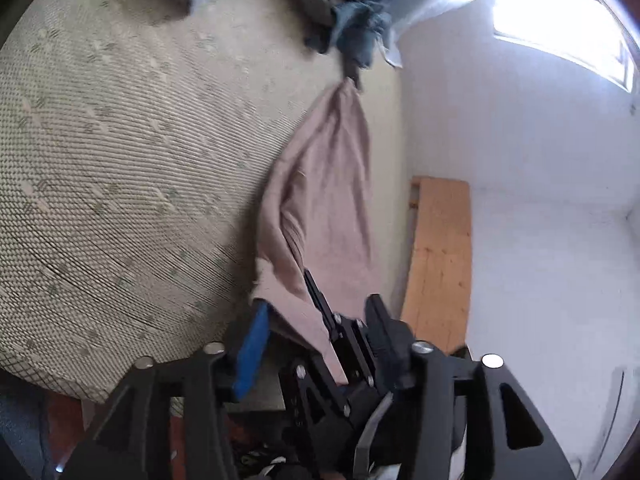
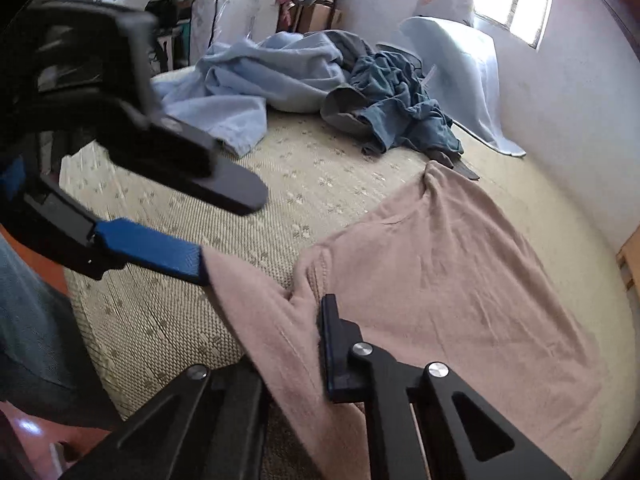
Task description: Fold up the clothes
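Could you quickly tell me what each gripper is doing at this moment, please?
Left gripper: shut on the near edge of the pink cloth.
Right gripper: shut on the same pink cloth, close beside the left one.

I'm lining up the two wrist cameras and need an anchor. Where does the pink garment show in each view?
Left wrist: the pink garment runs from bottom centre, where the left tool grips its near edge, up to the dark clothes pile.
Right wrist: it spreads over the lower right; the right tool clamps its near edge.
Shared landmark: the blue-grey clothes pile at the garment's far end, on the woven mat.
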`<state>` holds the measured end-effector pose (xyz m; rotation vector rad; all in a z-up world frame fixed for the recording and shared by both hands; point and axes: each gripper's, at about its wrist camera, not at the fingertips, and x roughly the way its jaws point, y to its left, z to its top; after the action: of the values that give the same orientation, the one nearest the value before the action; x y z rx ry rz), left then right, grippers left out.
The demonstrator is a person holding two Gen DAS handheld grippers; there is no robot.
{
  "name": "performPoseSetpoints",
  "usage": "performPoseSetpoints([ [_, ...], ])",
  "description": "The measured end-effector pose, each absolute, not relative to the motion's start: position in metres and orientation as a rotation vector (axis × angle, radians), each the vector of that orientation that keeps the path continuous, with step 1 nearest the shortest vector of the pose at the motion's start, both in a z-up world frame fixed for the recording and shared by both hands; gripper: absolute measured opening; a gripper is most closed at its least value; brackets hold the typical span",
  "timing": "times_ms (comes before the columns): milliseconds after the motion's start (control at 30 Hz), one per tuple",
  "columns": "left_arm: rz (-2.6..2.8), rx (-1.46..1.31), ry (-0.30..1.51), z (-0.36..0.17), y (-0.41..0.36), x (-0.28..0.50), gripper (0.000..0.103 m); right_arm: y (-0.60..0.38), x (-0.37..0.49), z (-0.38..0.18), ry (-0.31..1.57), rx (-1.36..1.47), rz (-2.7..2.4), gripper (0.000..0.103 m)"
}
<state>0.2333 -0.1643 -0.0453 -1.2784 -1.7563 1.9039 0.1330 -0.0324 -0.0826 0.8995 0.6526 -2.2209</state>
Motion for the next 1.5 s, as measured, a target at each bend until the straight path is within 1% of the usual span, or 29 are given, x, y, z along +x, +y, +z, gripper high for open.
performPoseSetpoints([
  [67, 1.954, -1.282, -1.764, -0.04, -0.169, 0.241, 0.08, -0.029, 0.13, -0.078, 0.625, 0.904, -2.227, 0.004],
  [167, 1.988, -1.204, -1.864, -0.039, -0.188, 0.269, 0.083, -0.025, 0.126, -0.07, 0.583, 0.91, -2.236, 0.004],
  [233, 2.002, -1.199, -1.899, -0.046, -0.19, 0.269, 0.083, -0.022, 0.124, -0.065, 0.555, 0.913, -2.242, 0.004],
  [433, 1.934, -1.316, -1.814, -0.07, -0.169, 0.228, 0.083, -0.021, 0.127, -0.056, 0.515, 0.92, -2.233, 0.004],
  [533, 1.908, -1.329, -1.778, -0.08, -0.157, 0.207, 0.083, -0.017, 0.127, -0.05, 0.482, 0.925, -2.234, 0.004],
  [667, 1.905, -1.36, -1.675, -0.084, -0.134, 0.162, 0.083, -0.009, 0.123, -0.04, 0.422, 0.931, -2.234, 0.004],
  [767, 1.938, -1.371, -1.587, -0.066, -0.136, 0.119, 0.083, -0.004, 0.123, -0.034, 0.391, 0.933, -2.229, 0.004],
  [867, 1.968, -1.386, -1.518, -0.05, -0.143, 0.102, 0.083, -0.001, 0.124, -0.031, 0.374, 0.939, -2.218, 0.004],
  [1000, 2.017, -1.44, -1.412, -0.053, -0.142, 0.048, 0.083, 0.005, 0.129, -0.027, 0.351, 0.947, -2.203, 0.004],
  [1233, 2.015, -1.398, -1.426, -0.06, -0.144, -0.001, 0.083, 0.025, 0.132, -0.012, 0.278, 0.947, -2.199, 0.004],
  [1300, 2.024, -1.396, -1.416, -0.062, -0.147, 0.001, 0.083, 0.029, 0.132, -0.007, 0.261, 0.941, -2.204, 0.004],
  [1400, 2.051, -1.397, -1.405, -0.064, -0.145, -0.018, 0.083, 0.036, 0.133, -0.001, 0.253, 0.933, -2.21, 0.004],
  [1433, 2.057, -1.396, -1.413, -0.071, -0.141, -0.036, 0.082, 0.038, 0.133, 0.002, 0.25, 0.93, -2.212, 0.004],
  [1500, 2.079, -1.396, -1.418, -0.074, -0.14, -0.049, 0.07, 0.042, 0.134, 0.005, 0.25, 0.925, -2.214, 0.004],
])
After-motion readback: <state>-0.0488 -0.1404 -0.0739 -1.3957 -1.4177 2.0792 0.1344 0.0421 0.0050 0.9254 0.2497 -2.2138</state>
